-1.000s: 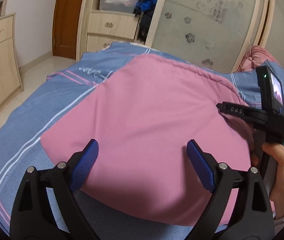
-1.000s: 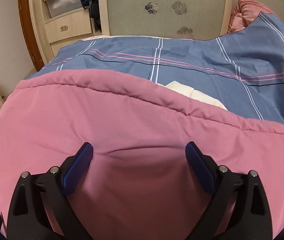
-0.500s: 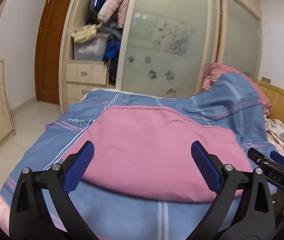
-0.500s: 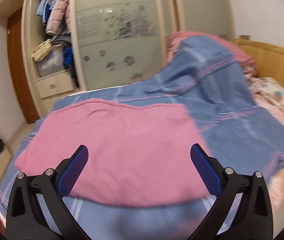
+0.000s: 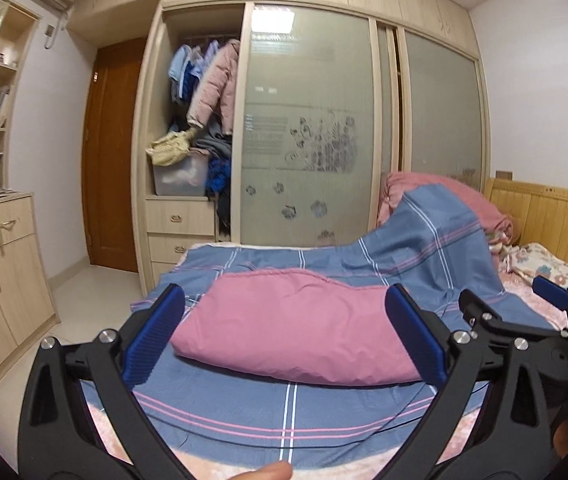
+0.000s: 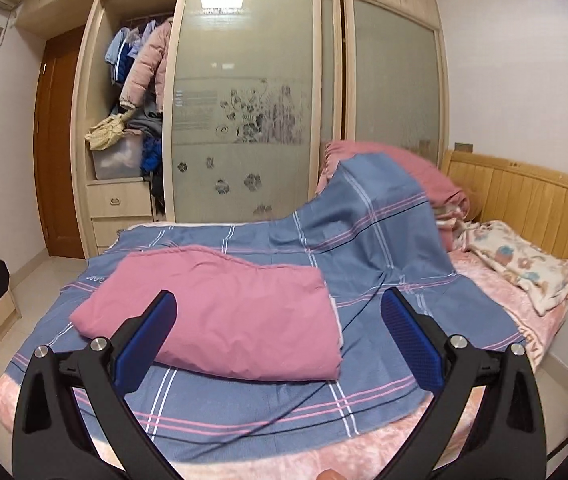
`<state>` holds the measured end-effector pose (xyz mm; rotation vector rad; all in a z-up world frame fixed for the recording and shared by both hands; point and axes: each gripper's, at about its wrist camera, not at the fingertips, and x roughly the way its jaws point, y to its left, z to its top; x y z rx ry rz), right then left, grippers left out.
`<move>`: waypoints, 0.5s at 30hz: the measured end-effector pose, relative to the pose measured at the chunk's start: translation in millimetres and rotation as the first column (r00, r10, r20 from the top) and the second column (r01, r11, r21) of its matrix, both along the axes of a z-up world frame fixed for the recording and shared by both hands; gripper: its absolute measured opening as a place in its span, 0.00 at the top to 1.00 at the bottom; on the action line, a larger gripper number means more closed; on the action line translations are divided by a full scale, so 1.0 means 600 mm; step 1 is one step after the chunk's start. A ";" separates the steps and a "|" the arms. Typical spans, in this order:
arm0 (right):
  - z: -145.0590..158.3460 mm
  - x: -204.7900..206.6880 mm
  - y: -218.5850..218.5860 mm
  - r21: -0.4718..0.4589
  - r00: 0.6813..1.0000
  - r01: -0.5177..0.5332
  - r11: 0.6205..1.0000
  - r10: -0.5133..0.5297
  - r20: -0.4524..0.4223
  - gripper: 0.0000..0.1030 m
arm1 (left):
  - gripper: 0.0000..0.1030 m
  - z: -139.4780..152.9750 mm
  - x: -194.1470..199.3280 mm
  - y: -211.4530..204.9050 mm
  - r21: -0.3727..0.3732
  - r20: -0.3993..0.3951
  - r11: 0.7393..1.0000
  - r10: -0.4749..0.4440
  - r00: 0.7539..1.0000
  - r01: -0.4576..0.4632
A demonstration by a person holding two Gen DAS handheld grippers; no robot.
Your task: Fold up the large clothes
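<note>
**Inspector:** Report the tongs, nearest first.

**Assistant:** The left gripper [image 5: 284, 340] stands with jaws spread wide and nothing between them; they have just been opening. The right gripper [image 6: 277, 342] likewise: jaws apart, empty, just been opening. Both hang clear of the bed's near edge.

**Inspector:** The garment?

**Assistant:** The pink folded cloth [image 6: 223, 316] lies flat on the blue plaid sheet [image 6: 364, 360], toward the sheet's left part, touched by neither gripper.

**Inspector:** Beyond it?

**Assistant:** The sheet rises over heaped pink bedding [image 6: 424, 176] at far right, beside the wooden headboard [image 6: 524, 188]. Farthest, a wardrobe with frosted sliding doors [image 6: 243, 100], its left bay open with hanging jackets [image 6: 143, 68].
</note>
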<state>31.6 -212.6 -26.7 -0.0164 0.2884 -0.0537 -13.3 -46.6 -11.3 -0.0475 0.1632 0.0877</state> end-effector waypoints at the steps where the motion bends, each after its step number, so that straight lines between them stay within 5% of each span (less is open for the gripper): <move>1: 0.003 -0.013 0.001 0.006 1.000 0.002 1.000 -0.002 0.001 0.01 | 0.02 0.006 -0.013 -0.002 -0.005 0.002 1.000 -0.001 1.000 0.001; 15: 0.030 -0.085 0.008 0.015 1.000 -0.003 1.000 0.003 0.013 0.01 | 0.02 0.043 -0.094 -0.032 0.040 0.010 0.999 0.000 1.000 -0.001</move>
